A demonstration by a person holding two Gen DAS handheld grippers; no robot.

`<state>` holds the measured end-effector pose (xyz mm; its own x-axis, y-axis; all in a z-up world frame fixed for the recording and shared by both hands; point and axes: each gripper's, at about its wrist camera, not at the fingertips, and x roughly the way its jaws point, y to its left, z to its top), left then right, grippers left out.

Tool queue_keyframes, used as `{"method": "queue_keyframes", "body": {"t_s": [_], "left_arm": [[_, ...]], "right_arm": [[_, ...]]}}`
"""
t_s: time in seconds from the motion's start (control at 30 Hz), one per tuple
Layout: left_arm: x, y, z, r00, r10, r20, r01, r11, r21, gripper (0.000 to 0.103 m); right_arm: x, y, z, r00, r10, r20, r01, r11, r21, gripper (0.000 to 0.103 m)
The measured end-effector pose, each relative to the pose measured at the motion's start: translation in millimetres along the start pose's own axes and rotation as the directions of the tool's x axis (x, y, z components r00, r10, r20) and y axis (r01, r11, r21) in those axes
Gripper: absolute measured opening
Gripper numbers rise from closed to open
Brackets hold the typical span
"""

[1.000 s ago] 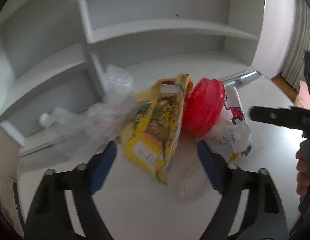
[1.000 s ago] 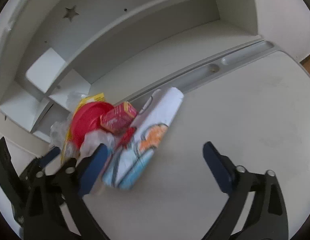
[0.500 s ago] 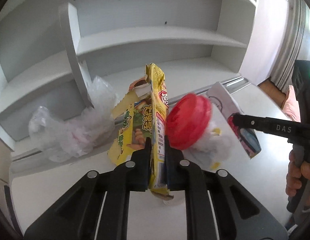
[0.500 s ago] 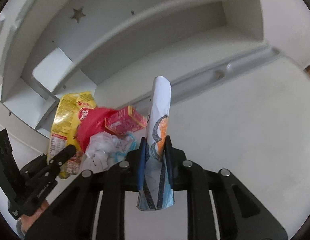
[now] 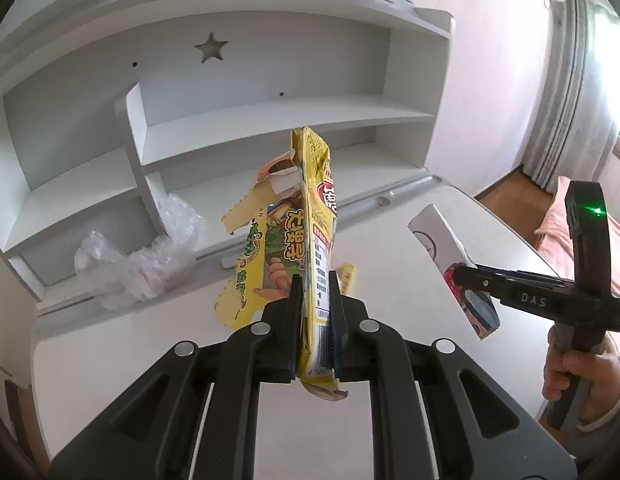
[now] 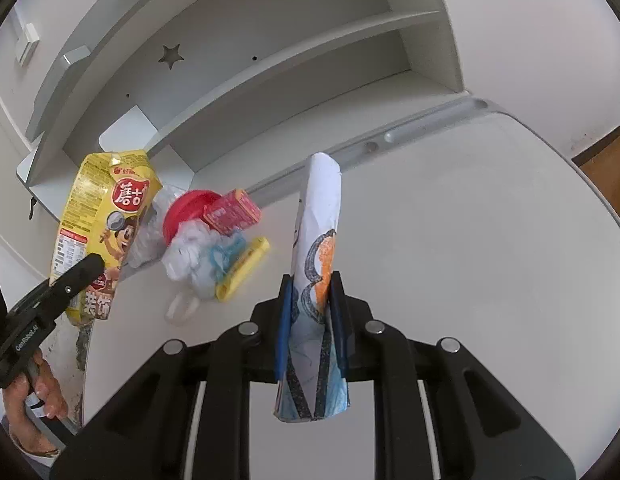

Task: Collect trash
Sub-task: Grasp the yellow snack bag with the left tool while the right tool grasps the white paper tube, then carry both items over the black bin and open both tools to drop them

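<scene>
a: left wrist view first — what is the left hand-held gripper doing?

b: it is pinching the yellow snack bag near its lower end, pads closed flat on the film, the bag standing up off the worktop. empty film like that is looking light and crinkly, and probably slippery, so a bite across a flattened or doubled edge is seeming the safest hold.

a: and the other side?

b: in the right wrist view the right hand-held gripper is clamping the rolled drawing paper low down, the roll rising upright above the pads. paper is looking light and easily crushed; gripping the flattened part is holding better than the round tube.

a: what is waiting farther out?

b: a small heap is lying on the worktop beyond the roll: a yellow stick wrapper nearest, touching crumpled white tissue, then a red carton leaning on a red lid. the tissue is soft, the carton stiff enough to take by its sides. farthest back, clear crumpled plastic is sitting against the shelf unit.
</scene>
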<state>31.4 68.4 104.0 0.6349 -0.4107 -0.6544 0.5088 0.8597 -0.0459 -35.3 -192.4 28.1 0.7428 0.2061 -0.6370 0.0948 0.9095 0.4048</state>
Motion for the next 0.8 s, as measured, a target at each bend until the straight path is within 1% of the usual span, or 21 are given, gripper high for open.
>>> {"method": "queue_keyframes", "body": {"t_s": [0.03, 0.17, 0.23, 0.3, 0.37, 0.4, 0.43, 0.47, 0.5, 0.53, 0.57, 0.6, 0.67, 0.7, 0.73, 0.77, 0.8], "left_arm": [[5, -10, 4, 1.0, -0.001, -0.001, 0.001, 1.0, 0.007, 0.011], [2, -44, 9, 1.0, -0.018, 0.001, 0.018, 0.998, 0.055, 0.011], [2, -70, 12, 0.999, -0.045, 0.001, 0.045, 0.995, 0.088, 0.011], [3, -103, 18, 0.997, -0.079, 0.002, 0.078, 0.988, 0.135, 0.011], [5, -145, 20, 0.99, -0.141, 0.001, 0.138, 0.972, 0.192, 0.011], [7, -171, 21, 0.982, -0.187, -0.007, 0.183, 0.957, 0.225, 0.011], [8, -189, 20, 0.976, -0.219, -0.015, 0.216, 0.945, 0.245, 0.011], [10, -214, 18, 0.964, -0.264, -0.033, 0.263, 0.926, 0.271, 0.011], [14, -245, 14, 0.945, -0.321, -0.062, 0.325, 0.897, 0.3, 0.011], [16, -265, 10, 0.93, -0.359, -0.085, 0.366, 0.875, 0.316, 0.011], [18, -292, 4, 0.906, -0.407, -0.119, 0.423, 0.842, 0.336, 0.011], [20, -315, -2, 0.882, -0.445, -0.152, 0.469, 0.809, 0.353, 0.011], [25, -371, -21, 0.824, -0.518, -0.231, 0.566, 0.728, 0.386, 0.011], [29, -392, -31, 0.796, -0.542, -0.27, 0.605, 0.694, 0.39, 0.011], [37, -422, -48, 0.748, -0.574, -0.334, 0.664, 0.645, 0.379, 0.011], [44, -438, -59, 0.725, -0.582, -0.369, 0.689, 0.624, 0.368, 0.011], [55, -455, -74, 0.704, -0.58, -0.409, 0.709, 0.607, 0.36, 0.011]], "right_arm": [[-6, -2, -2, 1.0, -0.002, 0.007, 0.002, 1.0, -0.005, 0.018], [-35, -20, -6, 0.998, -0.026, 0.057, 0.028, 0.999, -0.025, 0.018], [-52, -34, -9, 0.995, -0.042, 0.085, 0.044, 0.999, -0.019, 0.018], [-77, -57, -15, 0.991, -0.071, 0.116, 0.072, 0.997, -0.009, 0.018], [-98, -78, -22, 0.986, -0.101, 0.131, 0.101, 0.995, 0.002, 0.018], [-111, -92, -26, 0.983, -0.121, 0.137, 0.12, 0.993, 0.012, 0.018], [-129, -112, -31, 0.978, -0.148, 0.146, 0.144, 0.989, 0.033, 0.018], [-147, -134, -38, 0.971, -0.181, 0.154, 0.173, 0.983, 0.062, 0.018], [-166, -157, -45, 0.963, -0.215, 0.16, 0.201, 0.975, 0.097, 0.018], [-179, -174, -50, 0.958, -0.237, 0.163, 0.219, 0.968, 0.125, 0.018], [-195, -196, -58, 0.95, -0.265, 0.164, 0.239, 0.957, 0.163, 0.018], [-216, -226, -70, 0.938, -0.308, 0.16, 0.271, 0.938, 0.217, 0.018], [-236, -266, -88, 0.921, -0.368, 0.13, 0.323, 0.905, 0.278, 0.019], [-242, -287, -99, 0.92, -0.381, 0.09, 0.339, 0.891, 0.302, 0.018], [-243, -314, -115, 0.926, -0.376, 0.031, 0.345, 0.878, 0.331, 0.019], [-241, -332, -127, 0.927, -0.375, -0.018, 0.357, 0.868, 0.345, 0.019], [-232, -358, -147, 0.921, -0.378, -0.094, 0.386, 0.851, 0.356, 0.019]]}}
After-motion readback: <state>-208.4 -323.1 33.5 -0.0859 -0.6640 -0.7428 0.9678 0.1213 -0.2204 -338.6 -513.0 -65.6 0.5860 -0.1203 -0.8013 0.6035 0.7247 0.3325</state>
